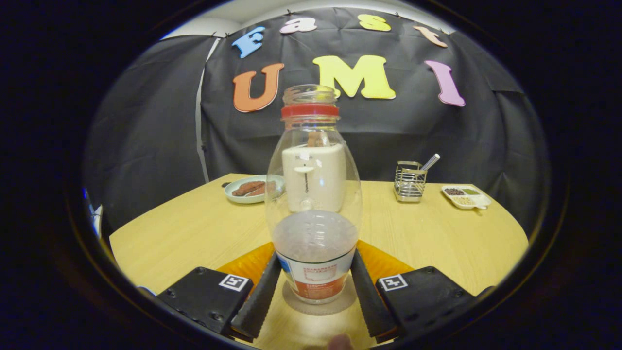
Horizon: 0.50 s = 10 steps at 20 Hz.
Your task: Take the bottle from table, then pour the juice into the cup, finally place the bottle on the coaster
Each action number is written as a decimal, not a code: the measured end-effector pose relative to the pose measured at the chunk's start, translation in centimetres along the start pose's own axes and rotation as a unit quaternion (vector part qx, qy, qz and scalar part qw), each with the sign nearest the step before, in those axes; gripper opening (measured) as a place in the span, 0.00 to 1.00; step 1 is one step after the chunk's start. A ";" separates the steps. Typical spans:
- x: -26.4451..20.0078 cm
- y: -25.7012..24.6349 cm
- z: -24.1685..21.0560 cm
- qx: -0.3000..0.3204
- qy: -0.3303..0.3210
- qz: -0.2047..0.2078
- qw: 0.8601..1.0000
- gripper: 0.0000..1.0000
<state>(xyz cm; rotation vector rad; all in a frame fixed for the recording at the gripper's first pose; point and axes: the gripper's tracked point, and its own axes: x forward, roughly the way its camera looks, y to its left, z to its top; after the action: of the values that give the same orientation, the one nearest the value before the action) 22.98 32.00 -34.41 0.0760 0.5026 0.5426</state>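
Note:
A clear bottle [313, 194] with a red neck ring, no cap and a label round its base stands upright between my fingers. My gripper [316, 256] is shut on it, both fingers [265, 291] pressing its lower sides. A pale round disc [340, 304] lies under the bottle's base; I cannot tell whether it is a coaster or a shadow. An orange ribbed mat [250, 265] spreads out behind the fingers on both sides of the bottle. Through the bottle I see a cream-white vessel [313, 182] standing farther back on the wooden table [194, 228].
A plate with brown food [248, 188] sits at the back left. At the back right stand a wire holder with a utensil [409, 182] and a small white tray of seeds [465, 196]. Black cloth walls close the booth behind the table.

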 end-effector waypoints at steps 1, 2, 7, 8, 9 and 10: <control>0.0 0.0 0.0 -0.001 0.000 -0.002 1.000 0.83; -0.1 0.0 0.3 -0.003 -0.002 -0.003 1.000 0.84; -1.5 0.3 2.3 -0.014 -0.028 -0.008 0.999 0.95; -2.0 0.5 3.0 -0.014 -0.034 -0.009 0.999 0.97; -2.4 0.7 3.7 -0.012 -0.041 -0.008 0.999 0.98; -3.0 0.9 4.4 -0.011 -0.048 -0.008 0.999 0.98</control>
<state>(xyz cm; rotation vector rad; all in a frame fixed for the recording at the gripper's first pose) 22.45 31.46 -29.01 0.0769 0.4036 0.5258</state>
